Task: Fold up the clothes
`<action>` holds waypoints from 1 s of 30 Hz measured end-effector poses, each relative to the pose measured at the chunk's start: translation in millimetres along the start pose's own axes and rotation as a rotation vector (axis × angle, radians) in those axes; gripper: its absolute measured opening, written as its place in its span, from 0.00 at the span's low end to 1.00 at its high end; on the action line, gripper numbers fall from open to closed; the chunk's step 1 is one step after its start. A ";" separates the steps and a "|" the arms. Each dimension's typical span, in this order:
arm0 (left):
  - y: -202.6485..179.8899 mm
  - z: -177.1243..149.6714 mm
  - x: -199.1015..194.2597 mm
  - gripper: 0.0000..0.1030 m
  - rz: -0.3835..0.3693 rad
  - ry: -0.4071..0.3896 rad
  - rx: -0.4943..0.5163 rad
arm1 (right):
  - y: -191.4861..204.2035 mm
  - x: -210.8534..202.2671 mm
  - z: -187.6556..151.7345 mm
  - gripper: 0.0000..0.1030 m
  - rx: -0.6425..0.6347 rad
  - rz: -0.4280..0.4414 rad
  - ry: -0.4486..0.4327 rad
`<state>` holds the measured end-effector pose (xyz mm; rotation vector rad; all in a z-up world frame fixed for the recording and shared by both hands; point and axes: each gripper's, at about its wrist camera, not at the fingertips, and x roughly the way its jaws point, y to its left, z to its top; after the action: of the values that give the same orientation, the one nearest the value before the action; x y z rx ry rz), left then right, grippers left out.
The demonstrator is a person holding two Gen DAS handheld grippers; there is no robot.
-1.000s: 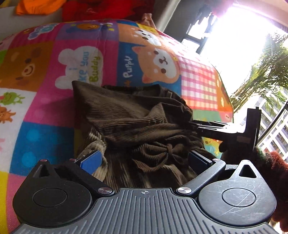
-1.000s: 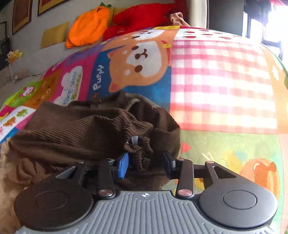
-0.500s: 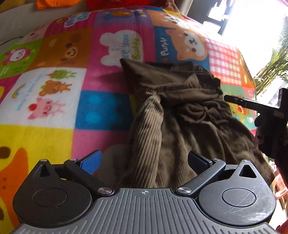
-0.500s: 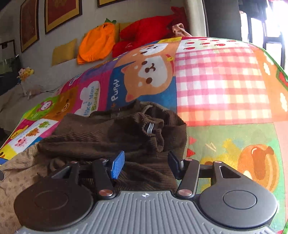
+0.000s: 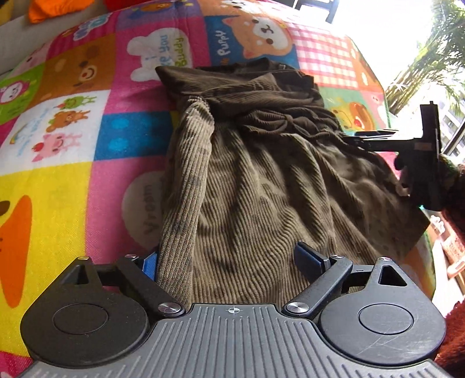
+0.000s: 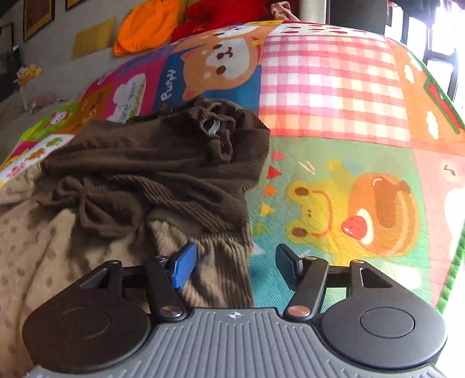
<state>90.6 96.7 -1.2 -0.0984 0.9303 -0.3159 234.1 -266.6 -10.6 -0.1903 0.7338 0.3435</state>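
Note:
A brown corduroy garment [image 5: 261,180] lies crumpled on the patchwork play mat [image 5: 58,189], its drawstring bow [image 5: 279,122] near the middle. My left gripper [image 5: 229,261] hovers over the garment's near end. Its jaws are wide and closing, and a rolled fold runs beside the left blue pad [image 5: 149,263], unpinched. In the right wrist view the garment [image 6: 162,162] fills the left half. My right gripper [image 6: 235,261] is over its right edge with jaws opening and cloth lying loose between them. From the left wrist view the right gripper [image 5: 369,136] shows side-on at the garment's right edge.
Orange [image 6: 145,32] and red [image 6: 221,14] plush cushions lie beyond the mat by the wall. The mat's green border [image 6: 453,261] falls away at the right, toward a bright window [image 5: 392,35]. A fuzzy sleeve [image 5: 456,209] holds the right gripper.
Both grippers have drawn back toward the garment's near end, so more cloth shows. The right gripper, earlier closed around a bunch by the drawstring, has let go and widened.

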 end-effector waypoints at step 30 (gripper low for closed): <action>19.4 138.4 25.1 0.97 -0.168 -0.270 -0.053 | 0.3 -38.9 58.7 0.57 -0.011 0.086 -0.180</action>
<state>219.7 100.2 57.8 -0.2623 0.6638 -0.4225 243.6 -258.7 58.8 -0.1367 0.5633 0.4408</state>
